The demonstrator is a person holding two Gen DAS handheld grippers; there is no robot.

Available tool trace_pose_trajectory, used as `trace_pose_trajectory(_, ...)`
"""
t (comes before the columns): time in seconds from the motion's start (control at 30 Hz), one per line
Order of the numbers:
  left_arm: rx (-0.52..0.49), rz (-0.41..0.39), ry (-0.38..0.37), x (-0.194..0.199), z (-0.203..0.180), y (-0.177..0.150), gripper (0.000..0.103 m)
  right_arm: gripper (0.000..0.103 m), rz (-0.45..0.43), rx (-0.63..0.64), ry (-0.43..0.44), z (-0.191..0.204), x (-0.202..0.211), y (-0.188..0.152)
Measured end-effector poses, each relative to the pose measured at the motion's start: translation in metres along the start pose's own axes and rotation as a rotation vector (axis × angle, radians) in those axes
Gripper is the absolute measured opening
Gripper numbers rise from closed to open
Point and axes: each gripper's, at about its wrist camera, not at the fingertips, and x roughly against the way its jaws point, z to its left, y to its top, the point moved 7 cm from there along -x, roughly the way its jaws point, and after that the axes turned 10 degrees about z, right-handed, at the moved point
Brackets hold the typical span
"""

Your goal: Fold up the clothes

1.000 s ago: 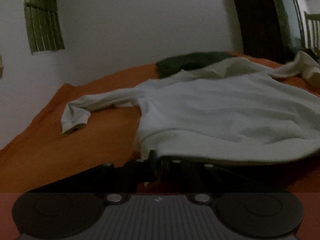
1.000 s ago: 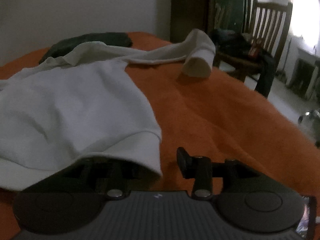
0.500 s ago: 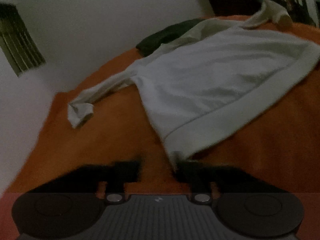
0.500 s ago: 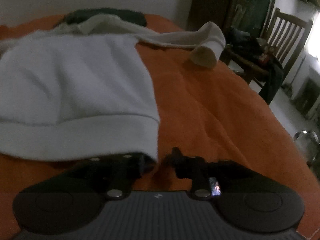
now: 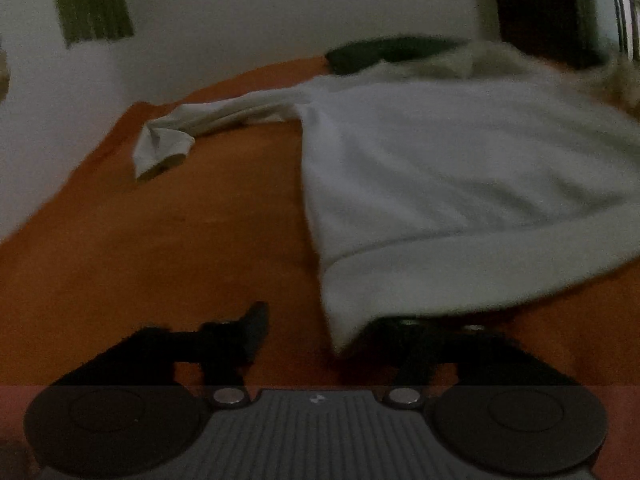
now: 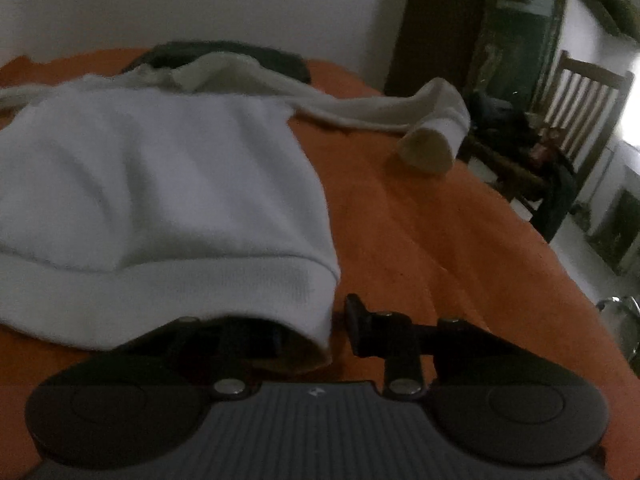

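Both grippers, left gripper and right gripper, gape apart astride the hem corners of the white sweatshirt, spread flat, sleeves out, unfolded on the orange bed.

Black left gripper, ribbed grey housing

your white sweatshirt lies spread flat on the orange bedcover, ribbed hem nearest you. one sleeve trails out to the left, its cuff crumpled; the other sleeve stretches right, its cuff standing open. the hem's two corners lift slightly off the cover. a dark garment sits just behind the collar.
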Motion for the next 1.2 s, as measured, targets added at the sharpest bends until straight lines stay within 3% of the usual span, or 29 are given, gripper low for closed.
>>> trace_pose_trajectory(0.03,0.018,-0.017,-0.006,0.004,0.002,0.002,0.016,0.025,-0.022,0.0,-0.011,0.001,0.0,0.003)
trace_pose_trajectory(0.07,0.035,-0.033,-0.012,0.008,0.003,0.005,0.01,0.006,-0.047,-0.002,-0.025,0.001,0.003,0.005)
trace_pose_trajectory(0.17,0.084,-0.076,-0.023,0.02,0.009,0.012,0.005,0.006,-0.09,-0.023,-0.064,-0.003,0.016,0.013)
trace_pose_trajectory(0.3,0.072,-0.013,0.032,0.04,0.026,0.012,0.004,0.006,-0.03,-0.008,-0.089,-0.007,0.041,0.017)
trace_pose_trajectory(0.43,0.026,0.061,0.107,0.059,0.043,0.004,0.0,0.007,-0.038,0.031,-0.095,-0.008,0.074,0.022)
trace_pose_trajectory(0.53,0.001,0.112,0.201,0.056,0.059,-0.014,0.0,0.007,0.088,-0.04,-0.06,-0.012,0.065,0.005)
trace_pose_trajectory(0.6,0.022,0.189,0.183,0.039,0.07,-0.03,0.0,0.019,0.129,-0.038,-0.053,-0.012,0.05,-0.012)
trace_pose_trajectory(0.67,0.001,0.196,0.149,0.04,0.071,-0.031,0.0,0.022,0.143,0.066,-0.052,-0.007,0.047,-0.018)
trace_pose_trajectory(0.77,-0.123,0.119,0.096,0.055,0.055,-0.018,0.007,0.053,0.132,0.203,-0.074,-0.005,0.054,-0.022)
trace_pose_trajectory(0.8,-0.146,0.106,0.061,0.057,0.048,-0.014,0.022,0.058,0.148,0.246,-0.08,-0.008,0.056,-0.026)
trace_pose_trajectory(0.83,-0.17,0.094,0.026,0.058,0.041,-0.01,0.05,0.058,0.162,0.25,-0.066,-0.014,0.058,-0.031)
trace_pose_trajectory(0.87,-0.189,0.082,-0.01,0.06,0.034,-0.006,0.059,0.057,0.174,0.216,-0.023,-0.022,0.062,-0.031)
trace_pose_trajectory(0.97,-0.169,0.097,-0.16,0.059,0.026,0.005,0.059,0.054,0.17,0.071,0.16,-0.04,0.079,-0.019)
trace_pose_trajectory(1.0,-0.144,0.107,-0.204,0.058,0.026,0.008,0.059,0.054,0.191,0.053,0.187,-0.039,0.073,-0.01)
trace_pose_trajectory(1.1,-0.069,0.226,-0.365,0.045,0.026,0.02,0.09,0.054,0.256,-0.001,0.265,-0.036,0.054,0.017)
trace_pose_trajectory(1.17,0.024,0.337,-0.466,0.027,0.031,0.029,0.083,0.054,0.299,-0.038,0.318,-0.034,0.042,0.036)
trace_pose_trajectory(1.2,0.038,0.367,-0.466,0.02,0.033,0.031,0.074,0.054,0.32,-0.056,0.344,-0.032,0.036,0.045)
